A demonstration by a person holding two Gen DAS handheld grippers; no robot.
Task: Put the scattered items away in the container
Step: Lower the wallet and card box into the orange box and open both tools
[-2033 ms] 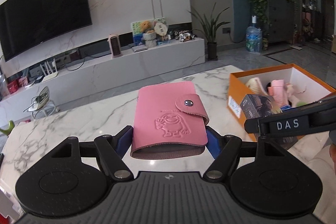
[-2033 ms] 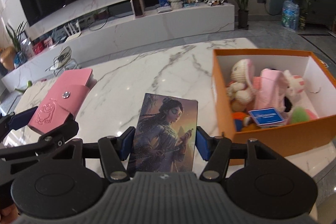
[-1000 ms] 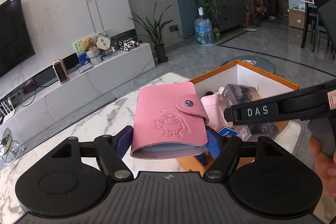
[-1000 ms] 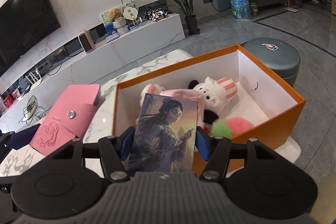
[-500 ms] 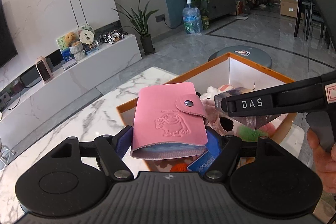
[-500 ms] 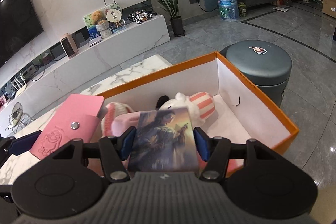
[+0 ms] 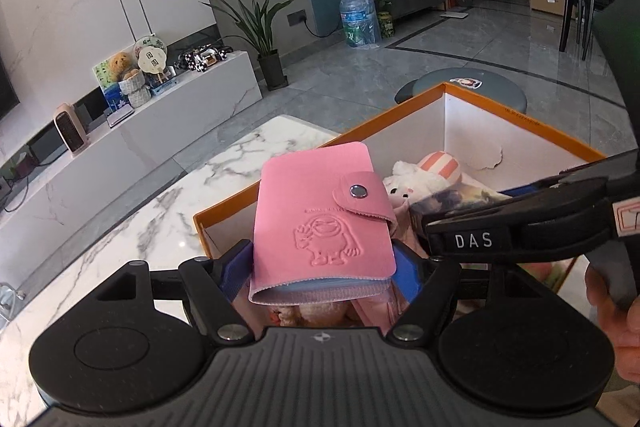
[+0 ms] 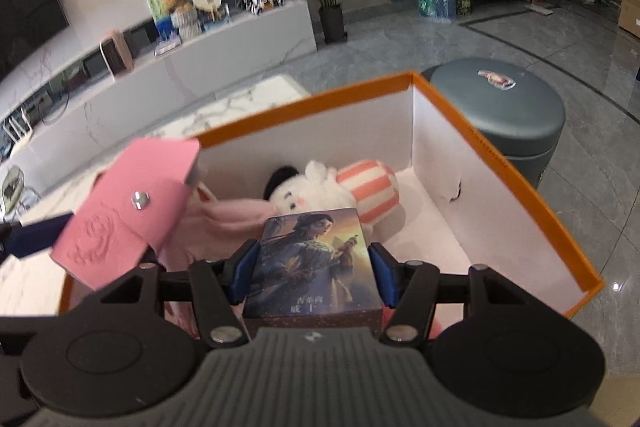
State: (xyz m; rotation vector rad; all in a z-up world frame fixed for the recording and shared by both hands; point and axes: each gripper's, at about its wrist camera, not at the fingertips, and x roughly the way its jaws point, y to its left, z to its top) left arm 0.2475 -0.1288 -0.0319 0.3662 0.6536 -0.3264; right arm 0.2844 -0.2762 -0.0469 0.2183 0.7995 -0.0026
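Pink leatherette identifies the card holder (image 7: 320, 215), which the left gripper (image 7: 322, 267) clamps between its blue pads in the left wrist view. Its snap flap is closed and an embossed cartoon figure faces up. It is held over the near-left corner of the orange box (image 7: 520, 119), above the box contents. A white plush toy (image 7: 416, 183) with a pink-striped part lies inside the box, beside the holder. At right, the side of the right gripper (image 7: 520, 227), labelled DAS, crosses the frame with the edge of a picture box (image 7: 460, 197) showing above it. The orange box stands on a marble table (image 7: 168, 211).

In the right wrist view, the right gripper (image 8: 312, 269) grasps the picture box (image 8: 314, 259), printed with a figure in armour, by its two sides, within the orange box (image 8: 500, 163) opening and in front of the white plush toy (image 8: 320, 191). The card holder (image 8: 128, 215) appears at left, blurred, over the box's left wall, carried by a blue pad of the left gripper (image 8: 32, 237). A grey round stool (image 8: 504, 107) stands beyond the far right corner
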